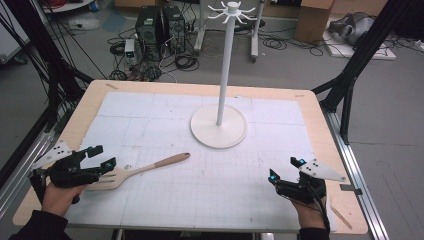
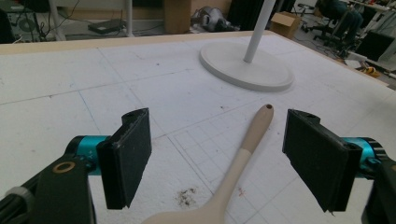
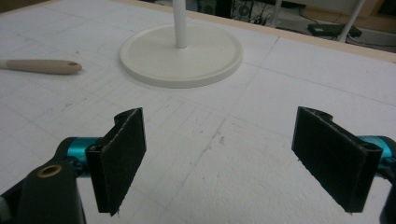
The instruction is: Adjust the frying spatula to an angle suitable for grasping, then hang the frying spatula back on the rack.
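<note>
Wooden spatula [image 1: 141,170] lies between the open left gripper's [image 1: 101,157] jaws.

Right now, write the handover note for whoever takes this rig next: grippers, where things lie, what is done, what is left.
Left gripper: open, low over the table, jaws on either side of the wooden spatula near its head, not yet touching it.
Right gripper: open, holding nothing, over bare mat at the near right.
Spatula: flat on the white mat, head toward the left gripper, handle pointing toward the white hook stand.
Stand: upright at the middle of the table, hooks at its top bare.
Done: the left gripper is lined up on the spatula.
Left: close on it and lift; likely it goes to the stand.
</note>
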`<state>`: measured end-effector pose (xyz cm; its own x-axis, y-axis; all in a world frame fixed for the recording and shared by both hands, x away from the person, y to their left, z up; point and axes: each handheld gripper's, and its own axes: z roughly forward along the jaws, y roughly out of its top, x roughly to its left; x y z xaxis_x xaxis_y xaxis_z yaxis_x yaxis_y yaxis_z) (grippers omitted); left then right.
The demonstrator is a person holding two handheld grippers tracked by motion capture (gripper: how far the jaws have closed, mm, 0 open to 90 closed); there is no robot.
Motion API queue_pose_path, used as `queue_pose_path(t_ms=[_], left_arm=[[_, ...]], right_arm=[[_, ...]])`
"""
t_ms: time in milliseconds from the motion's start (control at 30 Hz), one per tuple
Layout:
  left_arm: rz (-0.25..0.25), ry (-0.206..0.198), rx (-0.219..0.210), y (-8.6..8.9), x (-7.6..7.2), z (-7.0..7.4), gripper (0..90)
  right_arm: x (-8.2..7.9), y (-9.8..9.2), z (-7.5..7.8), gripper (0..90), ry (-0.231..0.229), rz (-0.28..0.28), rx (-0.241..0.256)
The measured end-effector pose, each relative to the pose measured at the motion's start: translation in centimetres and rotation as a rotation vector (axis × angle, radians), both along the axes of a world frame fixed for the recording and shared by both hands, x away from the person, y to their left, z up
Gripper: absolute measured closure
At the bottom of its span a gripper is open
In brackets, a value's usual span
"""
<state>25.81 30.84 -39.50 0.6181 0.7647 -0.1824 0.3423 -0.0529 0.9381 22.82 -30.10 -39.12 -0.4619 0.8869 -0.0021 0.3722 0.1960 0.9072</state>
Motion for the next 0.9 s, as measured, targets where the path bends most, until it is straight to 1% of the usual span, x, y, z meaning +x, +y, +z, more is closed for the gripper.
queue_pose_path(t_ms=[67, 167, 233, 333, 367, 467, 533, 600, 733, 800, 833, 900], left_arm=[[-0.003, 0.004, 0.009, 0.0, 0.1, -0.1, 25.6], [-0.003, 0.003, 0.018, -0.1, 0.1, -0.1, 25.9], [-0.001, 0.009, 0.018, -0.1, 0.1, 0.0, 26.4], [0.002, 0.013, 0.031, -0.3, 0.2, 0.0, 27.2], [0.001, 0.012, 0.038, -0.3, 0.2, 0.0, 27.1], [-0.007, 0.007, 0.066, -0.5, 0.2, 0.2, 27.2], [-0.009, 0.009, 0.060, -0.6, 0.3, 0.2, 27.2], [-0.015, 0.007, 0.060, -0.7, 0.3, 0.4, 27.3], [-0.042, 0.011, 0.076, -1.0, 0.6, 0.7, 28.4], [-0.055, 0.016, 0.097, -1.1, 0.9, 0.9, 28.5], [-0.065, 0.022, 0.109, -1.2, 1.2, 1.0, 28.5], [-0.107, 0.060, 0.130, -1.6, 1.7, 0.9, 28.5]], right_arm=[[-0.3, -0.2, 0.2, 16.6, -0.007, -0.013, 0.010], [-0.2, 0.0, 0.4, 16.6, -0.024, -0.015, -0.006], [-0.2, 0.1, 0.3, 16.7, -0.019, -0.010, -0.012], [-0.2, 0.1, 0.0, 17.1, -0.004, -0.002, -0.021], [-0.2, 0.0, -0.1, 17.1, -0.001, -0.004, -0.028], [-0.1, 0.0, -0.1, 17.1, -0.004, -0.010, -0.022], [0.0, 0.1, -0.1, 17.1, -0.003, -0.010, -0.024], [0.0, 0.2, -0.1, 17.1, 0.005, -0.007, -0.016], [0.1, 0.5, 0.0, 17.0, 0.001, -0.001, -0.014], [0.2, 0.5, -0.1, 17.1, 0.004, 0.000, -0.012], [0.2, 0.4, -0.1, 17.1, 0.002, 0.002, -0.012], [0.3, 0.4, -0.1, 17.1, 0.009, 0.004, -0.009]])
